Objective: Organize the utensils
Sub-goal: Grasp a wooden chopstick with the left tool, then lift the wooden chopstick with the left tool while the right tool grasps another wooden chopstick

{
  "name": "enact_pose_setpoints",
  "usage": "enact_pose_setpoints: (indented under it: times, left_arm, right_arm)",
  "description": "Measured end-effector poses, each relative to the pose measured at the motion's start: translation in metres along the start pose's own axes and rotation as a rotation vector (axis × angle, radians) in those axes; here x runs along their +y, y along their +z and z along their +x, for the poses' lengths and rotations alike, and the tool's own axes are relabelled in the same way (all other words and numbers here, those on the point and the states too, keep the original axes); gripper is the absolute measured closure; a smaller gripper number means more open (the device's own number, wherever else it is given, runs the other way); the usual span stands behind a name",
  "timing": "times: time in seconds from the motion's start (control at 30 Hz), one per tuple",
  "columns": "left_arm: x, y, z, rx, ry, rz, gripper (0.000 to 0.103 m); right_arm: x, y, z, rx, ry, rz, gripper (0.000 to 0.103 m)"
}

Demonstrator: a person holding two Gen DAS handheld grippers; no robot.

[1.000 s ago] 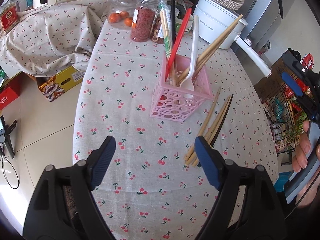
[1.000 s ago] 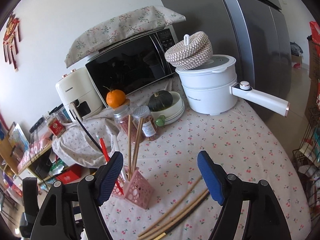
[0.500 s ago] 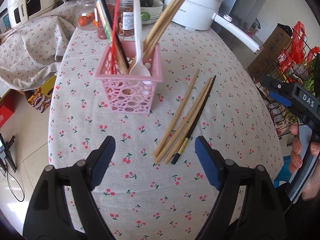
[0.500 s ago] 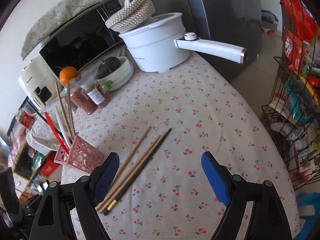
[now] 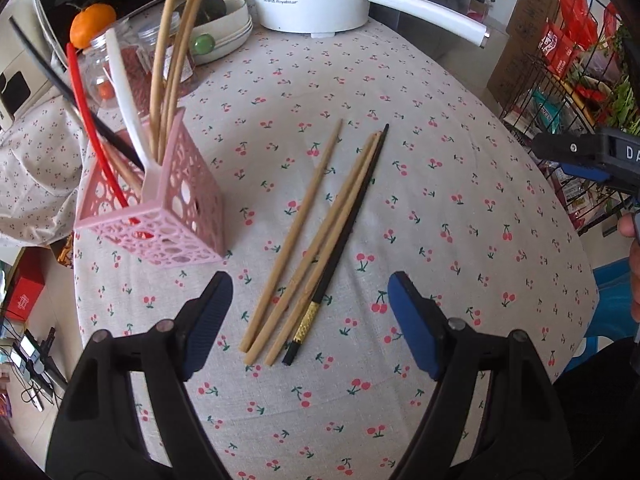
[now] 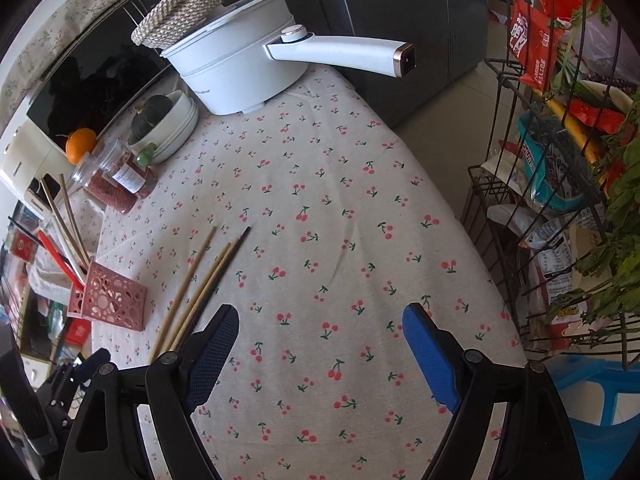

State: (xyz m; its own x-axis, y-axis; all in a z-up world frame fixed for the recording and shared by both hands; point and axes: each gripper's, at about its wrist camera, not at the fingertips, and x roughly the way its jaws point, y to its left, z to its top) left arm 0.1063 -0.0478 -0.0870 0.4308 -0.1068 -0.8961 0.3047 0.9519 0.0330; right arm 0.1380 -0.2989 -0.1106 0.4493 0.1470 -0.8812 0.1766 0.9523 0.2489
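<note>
Three wooden chopsticks (image 5: 298, 224) and one black chopstick (image 5: 348, 228) with a gold band lie side by side on the cherry-print tablecloth (image 5: 440, 184). They also show in the right wrist view (image 6: 192, 280). A pink lattice holder (image 5: 168, 216) to their left holds wooden chopsticks, a white spoon, a red and a black utensil; it shows in the right wrist view (image 6: 110, 300) too. My left gripper (image 5: 310, 320) is open, just above the near ends of the loose chopsticks. My right gripper (image 6: 318, 352) is open and empty over bare cloth, right of the chopsticks.
A white electric pot (image 6: 236, 64) with a long handle stands at the back. Bowls with a green squash (image 6: 164, 124), spice jars (image 6: 120, 184) and an orange (image 6: 80, 144) sit behind the holder. A wire rack of groceries (image 6: 560, 160) stands past the table's right edge.
My left gripper has swung right and closer, from facing the pink holder to hovering over the loose chopsticks. My right gripper has tilted down toward the table. Both stay open.
</note>
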Motion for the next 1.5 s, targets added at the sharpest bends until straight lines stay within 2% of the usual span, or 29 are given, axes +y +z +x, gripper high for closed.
enact_pose_setpoints:
  times: [0.03,0.1,0.13,0.2,0.3,0.47,0.63,0.73,0.83,0.93,1.13,1.23,1.5]
  left_arm:
    - [-0.003,0.006,0.002,-0.002,0.005,0.008,0.030]
    - [-0.008,0.017,0.010,0.007,-0.013,0.009,0.046]
    - [-0.011,0.024,0.016,0.018,-0.019,0.009,0.049]
    - [-0.013,0.038,0.031,0.039,-0.004,0.002,0.064]
    - [-0.012,0.057,0.055,0.062,0.018,-0.022,0.076]
    - [-0.006,0.075,0.086,0.097,0.043,-0.031,0.082]
    - [-0.006,0.080,0.104,0.149,0.043,-0.020,0.082]
    - [-0.006,0.086,0.107,0.184,0.037,-0.009,0.082]
    - [-0.001,0.091,0.111,0.225,0.011,-0.049,0.082]
    - [0.003,0.095,0.115,0.241,-0.017,-0.086,0.090]
    - [0.000,0.081,0.108,0.210,-0.020,-0.107,0.093]
    - [-0.007,0.064,0.089,0.171,-0.057,-0.117,0.095]
    - [-0.026,0.031,0.025,0.070,-0.116,-0.039,0.096]
  right_arm:
    - [-0.002,0.003,0.000,-0.003,-0.005,0.001,0.018]
    - [-0.006,0.007,0.000,-0.001,-0.005,0.004,0.018]
    - [-0.008,0.008,0.002,0.005,-0.001,0.007,0.018]
    - [-0.012,0.011,0.005,0.020,0.011,0.020,0.018]
    - [-0.016,0.013,0.011,0.049,0.038,0.045,0.018]
    - [-0.014,0.016,0.017,0.062,0.051,0.037,0.018]
    - [-0.015,0.020,0.023,0.072,0.050,0.045,0.018]
    - [-0.014,0.021,0.025,0.075,0.052,0.045,0.018]
    - [-0.012,0.021,0.028,0.083,0.050,0.049,0.018]
    - [-0.010,0.020,0.029,0.091,0.066,0.055,0.018]
    - [-0.010,0.018,0.030,0.099,0.059,0.046,0.018]
    - [-0.012,0.018,0.028,0.093,0.058,0.047,0.018]
    - [-0.004,0.015,0.029,0.105,0.068,0.039,0.018]
